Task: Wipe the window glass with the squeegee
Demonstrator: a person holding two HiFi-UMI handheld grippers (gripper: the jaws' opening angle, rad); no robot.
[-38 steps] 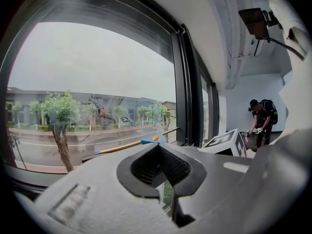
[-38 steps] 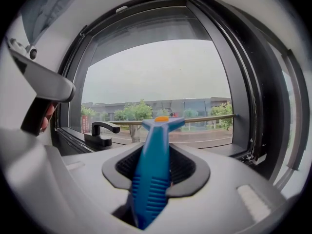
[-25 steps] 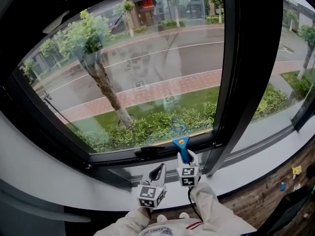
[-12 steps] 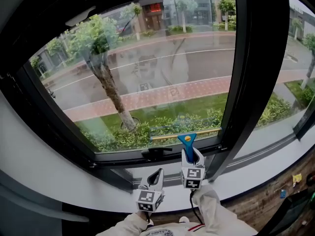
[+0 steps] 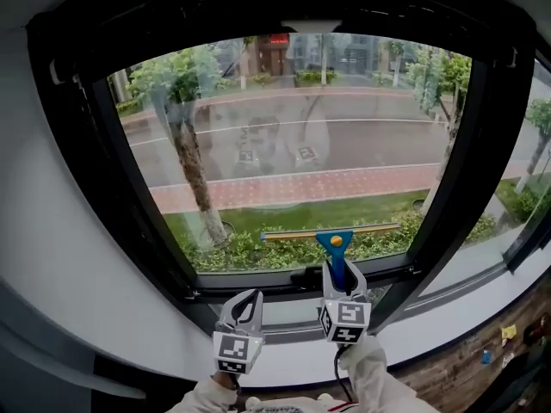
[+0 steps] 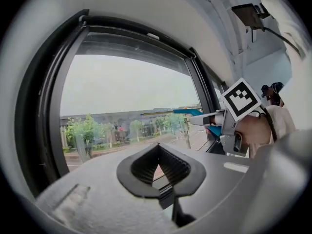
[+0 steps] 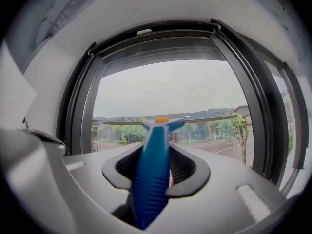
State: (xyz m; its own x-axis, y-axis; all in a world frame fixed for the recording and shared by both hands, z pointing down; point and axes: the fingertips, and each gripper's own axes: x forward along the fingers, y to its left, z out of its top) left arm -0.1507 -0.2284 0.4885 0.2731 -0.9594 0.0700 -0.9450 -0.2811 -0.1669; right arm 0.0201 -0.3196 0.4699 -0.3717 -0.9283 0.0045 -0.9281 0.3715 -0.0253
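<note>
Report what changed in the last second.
The right gripper has raised the squeegee: its blade climbed from the pane's bottom edge a little way up the window glass. Its grip on the squeegee is unchanged, and the left gripper stays low beside it, shut and empty.

— What surrounds the black window frame (image 5: 142,222)?
— White wall (image 5: 52,231) left of it, white sill (image 5: 422,321) under it, wooden floor (image 5: 482,360) below right. Beyond it, a tree (image 5: 191,170), a road (image 5: 370,140), grey daylight
</note>
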